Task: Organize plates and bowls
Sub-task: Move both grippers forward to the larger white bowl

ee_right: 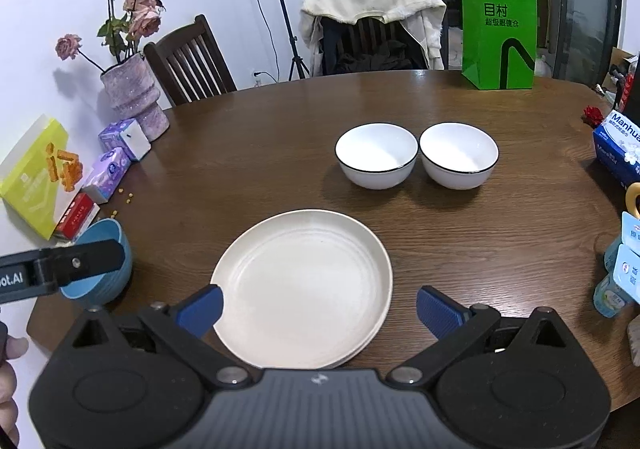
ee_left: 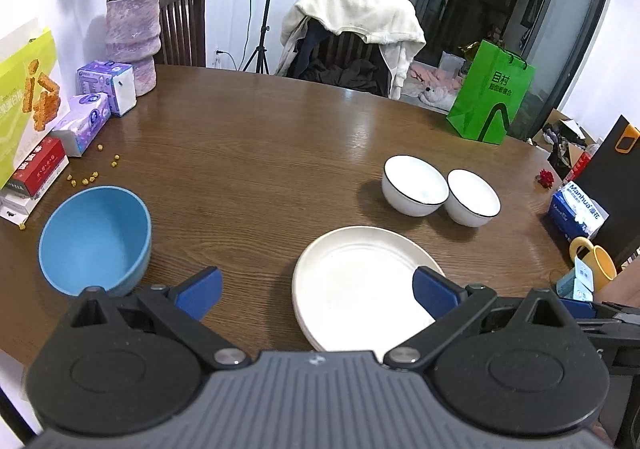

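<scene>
Both grippers hang over the near edge of the round dark-brown wooden table [ee_right: 280, 137], released, holding nothing. Left gripper [ee_left: 318, 293]: blue-padded fingers spread wide, one pad just beside the blue bowl, the other over the near-right rim of the plates. Right gripper [ee_right: 320, 309]: jaws wide apart too, straddling the near edge of the plates without touching them, as far as I can tell.

Closest task item: stack of cream round shallow plates [ee_right: 304, 285], more than one rim edge showing at the near side, sitting flat near the table's front edge. To its left, well apart, a ribbed light-blue plastic bowl [ee_left: 94, 239], upright, empty. In the right wrist view the left gripper's black finger covers part of that bowl.

Further back, right of centre: two white ceramic bowls with thin black rims, left one [ee_right: 376, 155] and right one [ee_right: 459, 155], upright, empty, side by side, rims touching or very nearly.

Left edge: scattered small yellow kernels [ee_left: 90, 179], purple tissue packs [ee_left: 86, 123], lilac ribbed vase with dried pink roses [ee_left: 132, 41]. Right edge: yellow mug [ee_left: 596, 263]. Far side: green paper shopping bag [ee_right: 498, 35] standing on the table.
</scene>
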`<action>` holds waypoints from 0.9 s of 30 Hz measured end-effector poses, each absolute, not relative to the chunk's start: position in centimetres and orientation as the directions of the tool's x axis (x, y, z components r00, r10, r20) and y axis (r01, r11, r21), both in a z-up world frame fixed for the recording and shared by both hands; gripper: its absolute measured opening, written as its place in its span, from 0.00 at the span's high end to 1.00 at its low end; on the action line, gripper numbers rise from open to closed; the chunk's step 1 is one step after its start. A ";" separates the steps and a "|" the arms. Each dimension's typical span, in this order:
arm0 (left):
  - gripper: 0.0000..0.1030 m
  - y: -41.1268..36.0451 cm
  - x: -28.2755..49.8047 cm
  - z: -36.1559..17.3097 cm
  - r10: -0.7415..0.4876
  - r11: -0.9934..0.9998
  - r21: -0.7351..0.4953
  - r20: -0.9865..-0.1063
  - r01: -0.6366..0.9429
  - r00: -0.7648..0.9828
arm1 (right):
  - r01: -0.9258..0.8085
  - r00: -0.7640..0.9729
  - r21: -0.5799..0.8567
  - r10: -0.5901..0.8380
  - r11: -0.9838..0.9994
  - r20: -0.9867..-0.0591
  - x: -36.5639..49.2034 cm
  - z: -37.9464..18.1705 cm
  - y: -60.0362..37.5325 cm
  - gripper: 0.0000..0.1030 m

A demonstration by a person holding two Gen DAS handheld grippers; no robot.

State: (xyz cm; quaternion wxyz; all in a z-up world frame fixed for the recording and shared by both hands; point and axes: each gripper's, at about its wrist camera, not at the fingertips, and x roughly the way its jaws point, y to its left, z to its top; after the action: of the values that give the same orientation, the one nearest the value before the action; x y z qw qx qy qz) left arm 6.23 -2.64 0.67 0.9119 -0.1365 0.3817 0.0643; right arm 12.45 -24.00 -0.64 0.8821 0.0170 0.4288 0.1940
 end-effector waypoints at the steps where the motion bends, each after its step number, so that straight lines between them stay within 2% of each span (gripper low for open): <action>1: 0.00 -3.0 6.2 0.8 0.014 0.955 -0.198 -0.715 -0.222 0.699 | -0.327 0.557 0.202 0.361 0.923 -0.748 12.5 -0.6 -24.4 0.00; 13: 0.00 -5.4 8.3 1.4 0.002 0.961 -0.194 -0.708 -0.197 0.706 | -0.296 0.581 0.253 0.384 0.921 -0.717 13.5 0.2 -27.9 0.00; 27: 0.00 -6.2 14.8 0.9 -0.028 0.967 -0.197 -0.712 -0.162 0.702 | -0.220 0.607 0.230 0.318 0.948 -0.729 17.8 -0.2 -29.8 0.00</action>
State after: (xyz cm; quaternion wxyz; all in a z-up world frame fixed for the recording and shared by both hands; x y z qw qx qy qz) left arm 14.84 -6.22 0.91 0.9142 -0.1232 0.3844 0.0366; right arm 17.79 -29.76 -0.17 0.8944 0.0586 0.4171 0.1503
